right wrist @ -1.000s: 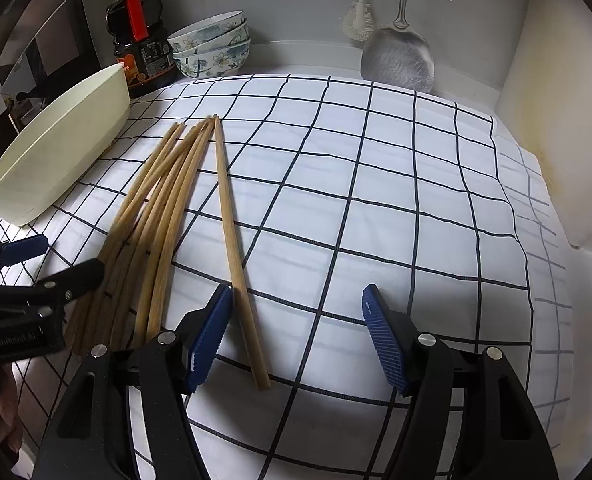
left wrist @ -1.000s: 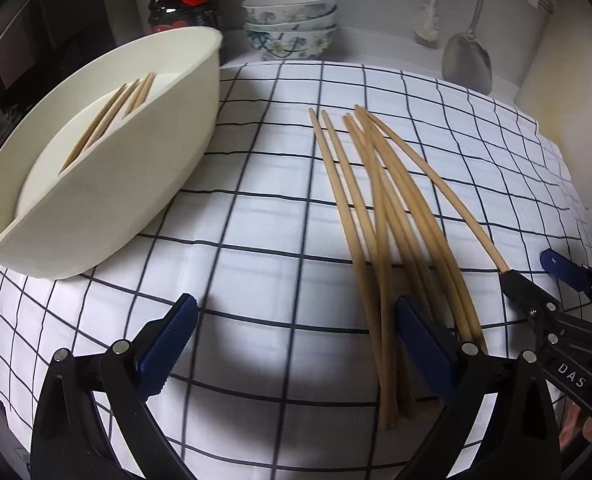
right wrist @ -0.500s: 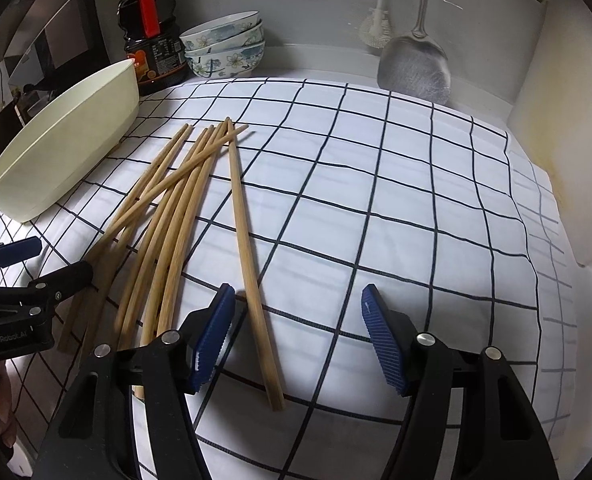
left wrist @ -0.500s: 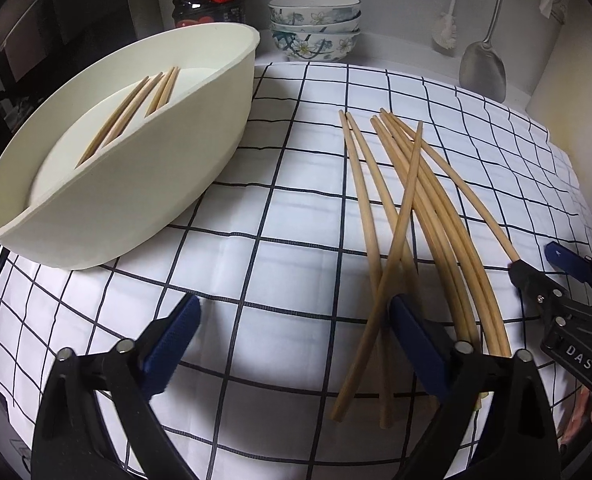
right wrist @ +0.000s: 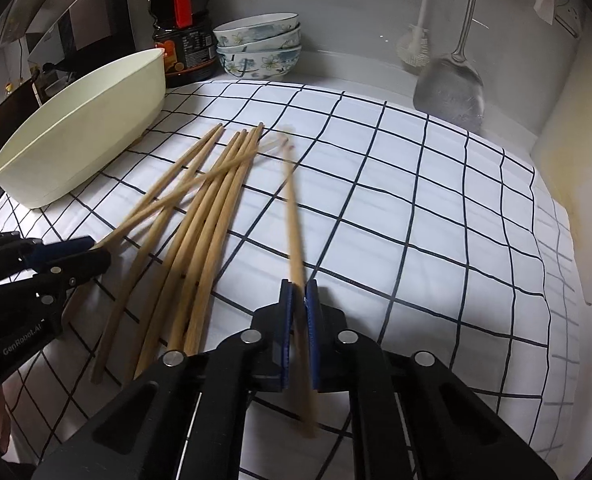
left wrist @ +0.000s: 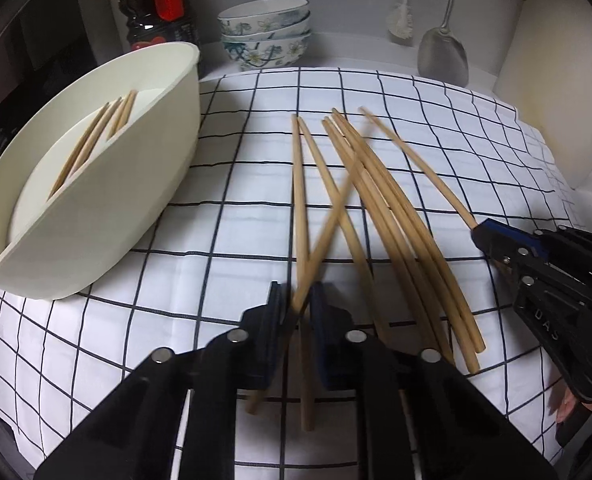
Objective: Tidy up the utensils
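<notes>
Several bamboo chopsticks lie fanned on the checked cloth. My left gripper has its jaws closing onto one chopstick, which slants across the others with the pads pressing it. At the right edge of the left wrist view, my right gripper pinches the outermost chopstick. In the right wrist view, the right gripper has its jaws closing on that single chopstick, apart from the pile. The left gripper shows at the left. A cream basin holds a few chopsticks.
Behind the cloth stand a dark sauce bottle and stacked floral bowls. A metal spatula and a brush hang at the back wall. A pale panel borders the right side. A hand shows under the right gripper.
Both grippers went from wide open to pinched on a chopstick each. The left one's chopstick swung diagonally across the pile; the right one's chopstick parted further from the pile.
</notes>
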